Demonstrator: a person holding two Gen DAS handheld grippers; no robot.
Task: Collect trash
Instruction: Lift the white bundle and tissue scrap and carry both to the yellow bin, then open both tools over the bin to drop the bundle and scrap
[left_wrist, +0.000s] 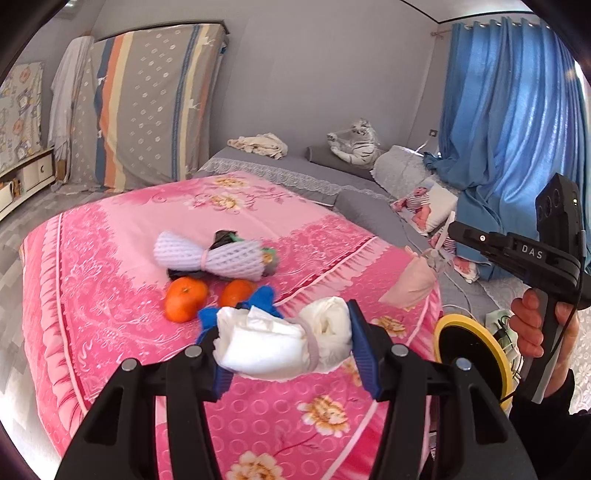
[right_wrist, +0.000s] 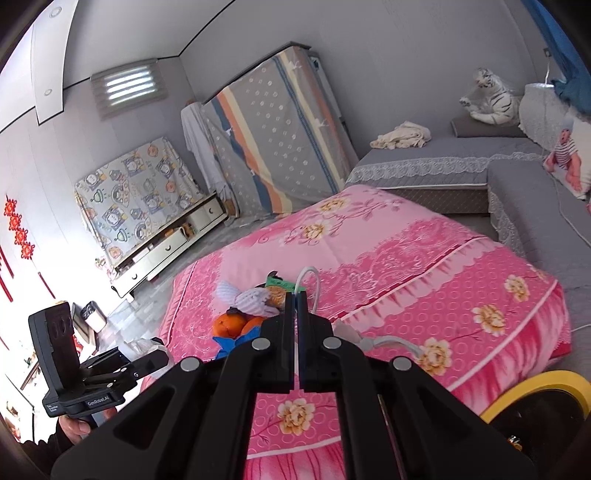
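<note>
Left wrist view. Left gripper (left_wrist: 284, 343): jaws half apart, blue pads pressed on either end of a rolled white diaper (left_wrist: 284, 347), whose long axis ran across the jaws, side to side. Bundle held clear above the pink bedspread (left_wrist: 110, 266). Beyond it on the bed, farther from the camera: a white foam-net sleeve (left_wrist: 218, 258) lying crosswise over dark wrappers, and two oranges (left_wrist: 186, 299) just in front of it. To the right, off the bed's edge and lower: a yellow-rimmed bin (left_wrist: 476, 354), nearer this gripper than the remaining litter was. Right gripper (left_wrist: 452, 229) seen from the side with a pale pink mask (left_wrist: 410, 284) dangling by its loops from the tip; a hand (left_wrist: 535, 325) on its handle.

Right wrist view. Right gripper (right_wrist: 295, 295): jaws fully closed, a thin white strap pinched between them; part of the mask (right_wrist: 349, 332) visible close beneath. The bin's yellow rim (right_wrist: 535, 387) lay at lower right, close under this gripper. Judged: both loads ready for the bin, which lay rightward and below; right hand the nearer.
</note>
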